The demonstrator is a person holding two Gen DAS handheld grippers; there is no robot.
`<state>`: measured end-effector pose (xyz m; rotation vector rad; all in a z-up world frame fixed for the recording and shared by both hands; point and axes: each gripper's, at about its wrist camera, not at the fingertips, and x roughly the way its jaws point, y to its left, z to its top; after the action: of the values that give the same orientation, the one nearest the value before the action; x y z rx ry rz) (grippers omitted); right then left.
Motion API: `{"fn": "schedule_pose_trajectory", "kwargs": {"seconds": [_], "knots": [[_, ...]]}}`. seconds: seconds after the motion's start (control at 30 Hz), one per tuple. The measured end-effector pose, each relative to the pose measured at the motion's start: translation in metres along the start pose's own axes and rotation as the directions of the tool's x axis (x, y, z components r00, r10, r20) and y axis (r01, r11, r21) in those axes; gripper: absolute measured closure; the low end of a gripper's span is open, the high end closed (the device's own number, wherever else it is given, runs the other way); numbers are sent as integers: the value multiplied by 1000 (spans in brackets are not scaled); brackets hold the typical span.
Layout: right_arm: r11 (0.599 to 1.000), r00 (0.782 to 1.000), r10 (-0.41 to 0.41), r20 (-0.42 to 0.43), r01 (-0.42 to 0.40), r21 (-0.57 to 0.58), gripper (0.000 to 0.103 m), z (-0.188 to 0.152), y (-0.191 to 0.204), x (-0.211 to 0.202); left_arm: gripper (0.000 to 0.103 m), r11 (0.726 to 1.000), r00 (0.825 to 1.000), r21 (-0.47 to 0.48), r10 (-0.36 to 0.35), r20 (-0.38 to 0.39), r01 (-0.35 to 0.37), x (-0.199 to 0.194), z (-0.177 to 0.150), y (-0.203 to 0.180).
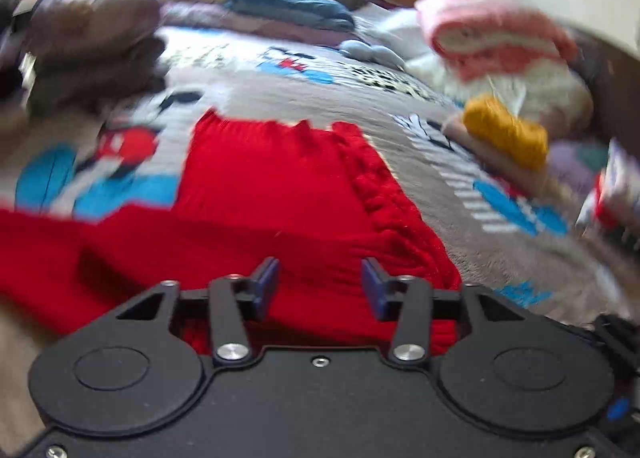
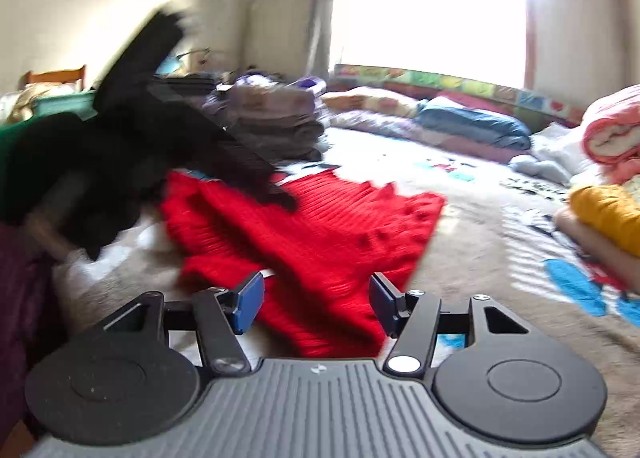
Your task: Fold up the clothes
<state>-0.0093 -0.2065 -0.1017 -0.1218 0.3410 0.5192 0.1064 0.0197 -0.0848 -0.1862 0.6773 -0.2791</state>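
A red knitted sweater (image 1: 280,193) lies flat on a grey cartoon-print blanket (image 1: 304,97); one sleeve runs out to the left. My left gripper (image 1: 320,286) is open and empty just above the sweater's near edge. In the right wrist view the same sweater (image 2: 312,234) lies ahead. My right gripper (image 2: 316,302) is open and empty over its near corner. The left gripper, held by a black-gloved hand (image 2: 132,161), hovers blurred over the sweater's far left side (image 2: 256,173).
A folded stack with a mustard-yellow piece (image 1: 508,133) on top sits at the right. Pink and white bedding (image 1: 492,33) lies at the back right. A pile of folded grey clothes (image 2: 276,117) and pillows (image 2: 472,121) line the back. A bright window (image 2: 432,5) is behind.
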Motion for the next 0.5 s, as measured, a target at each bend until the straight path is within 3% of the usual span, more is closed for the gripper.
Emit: {"fn": "schedule_pose_trajectory", "kwargs": {"seconds": [0.13,0.2,0.23,0.33,0.4,0.5], "knots": [[1000,1000,6,-2,-6,-21,44,-4,0,17,57,993,1000,-115,3,15,-1,-15,-2,27],[997,995,69,-68,-67,30,39,-8,-5,35,57,986,1000,-169,8,22,-4,-18,-6,40],[992,982,118,-151,-110,59,35,-13,-6,48,57,981,999,-191,22,25,-17,-18,-9,47],[993,986,69,-152,-83,-84,32,-16,14,45,57,962,999,-271,29,46,-15,-19,-16,66],[992,988,99,-120,-107,-62,33,-13,14,33,57,944,998,-330,21,66,2,-20,-19,78],[994,992,83,-100,-90,-68,35,-13,11,23,57,901,995,-431,-3,105,48,-20,-22,94]]}}
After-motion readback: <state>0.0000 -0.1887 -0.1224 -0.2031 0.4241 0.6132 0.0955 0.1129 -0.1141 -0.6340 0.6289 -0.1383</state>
